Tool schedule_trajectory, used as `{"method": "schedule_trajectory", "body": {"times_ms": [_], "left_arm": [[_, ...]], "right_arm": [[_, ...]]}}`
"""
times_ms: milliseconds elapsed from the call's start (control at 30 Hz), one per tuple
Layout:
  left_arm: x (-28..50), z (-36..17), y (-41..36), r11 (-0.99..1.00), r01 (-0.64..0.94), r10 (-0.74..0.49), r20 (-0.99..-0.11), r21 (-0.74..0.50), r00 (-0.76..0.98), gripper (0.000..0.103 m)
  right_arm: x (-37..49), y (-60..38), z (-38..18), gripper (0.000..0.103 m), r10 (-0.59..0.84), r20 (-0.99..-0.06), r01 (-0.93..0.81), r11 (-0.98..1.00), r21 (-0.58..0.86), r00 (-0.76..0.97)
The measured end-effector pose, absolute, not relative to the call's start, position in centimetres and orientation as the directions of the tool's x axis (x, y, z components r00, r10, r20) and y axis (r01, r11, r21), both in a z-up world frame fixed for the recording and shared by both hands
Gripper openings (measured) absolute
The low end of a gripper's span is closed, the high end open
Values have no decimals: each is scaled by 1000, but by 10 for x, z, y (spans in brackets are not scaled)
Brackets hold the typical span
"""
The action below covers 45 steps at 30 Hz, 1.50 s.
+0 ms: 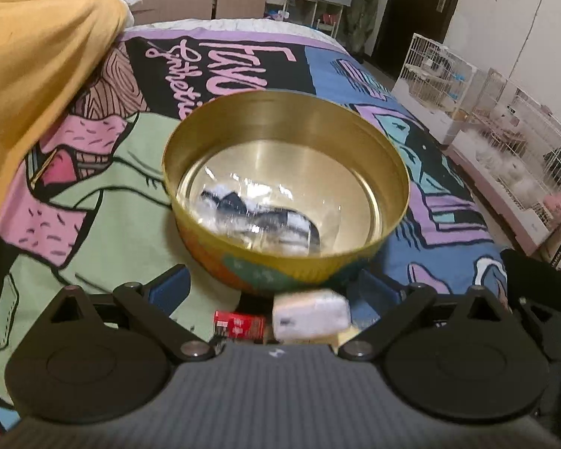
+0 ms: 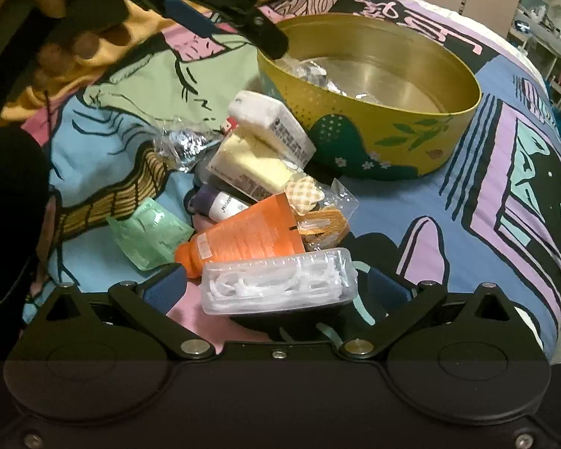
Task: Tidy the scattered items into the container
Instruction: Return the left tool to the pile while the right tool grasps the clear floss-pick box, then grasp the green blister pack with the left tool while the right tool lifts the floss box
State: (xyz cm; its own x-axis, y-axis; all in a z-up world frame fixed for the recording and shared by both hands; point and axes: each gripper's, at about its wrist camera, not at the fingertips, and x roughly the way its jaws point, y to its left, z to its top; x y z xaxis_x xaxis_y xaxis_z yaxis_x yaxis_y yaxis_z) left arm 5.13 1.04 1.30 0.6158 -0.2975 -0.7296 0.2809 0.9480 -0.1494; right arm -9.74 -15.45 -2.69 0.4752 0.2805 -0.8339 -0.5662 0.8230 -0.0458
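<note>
Right wrist view: right gripper (image 2: 276,288) spread wide around clear floss-pick box (image 2: 278,284) near yellow tin (image 2: 374,127), left gripper (image 1: 276,292) open, empty; next, presumably: close, lift, drop in.

gold bowl (image 2: 374,138) upright, toiletries (image 2: 250,205) piled beside

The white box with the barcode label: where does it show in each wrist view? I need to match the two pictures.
Left wrist: white box at bottom centre, blurred, just below the gold tin and right of a red packet.
Right wrist: white box left of centre, at the top of the pile, beside the tin's left wall.
Shared landmark: the gold tin.
</note>
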Motion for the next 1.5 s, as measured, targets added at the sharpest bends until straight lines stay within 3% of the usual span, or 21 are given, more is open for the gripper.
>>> {"method": "schedule_trajectory", "body": {"times_ms": [133, 400, 733, 967, 1300, 1500], "left_arm": [[33, 4, 22, 949, 256, -306, -730, -183, 612, 101], [5, -17, 41, 961, 195, -276, -737, -197, 616, 102], [-16, -29, 41, 953, 213, -299, -755, -213, 583, 102], [-35, -44, 27, 949, 223, -311, -787, -224, 532, 102], [-44, -67, -2, 951, 282, -253, -845, -127, 471, 102], [-43, -78, -7, 957, 271, -226, -862, -108, 454, 102]], "right_arm": [[-94, -154, -34, 102, 280, -841, -561, 827, -34, 463], [-86, -159, -37, 90, 292, -846, -532, 847, 11, 446], [-84, -165, -36, 89, 314, -836, -507, 860, 50, 449], [-79, -185, -27, 89, 374, -803, -438, 885, 160, 464], [-79, -223, -6, 89, 406, -734, -324, 909, 263, 545], [-81, -237, 9, 89, 385, -707, -296, 921, 252, 593]]}}
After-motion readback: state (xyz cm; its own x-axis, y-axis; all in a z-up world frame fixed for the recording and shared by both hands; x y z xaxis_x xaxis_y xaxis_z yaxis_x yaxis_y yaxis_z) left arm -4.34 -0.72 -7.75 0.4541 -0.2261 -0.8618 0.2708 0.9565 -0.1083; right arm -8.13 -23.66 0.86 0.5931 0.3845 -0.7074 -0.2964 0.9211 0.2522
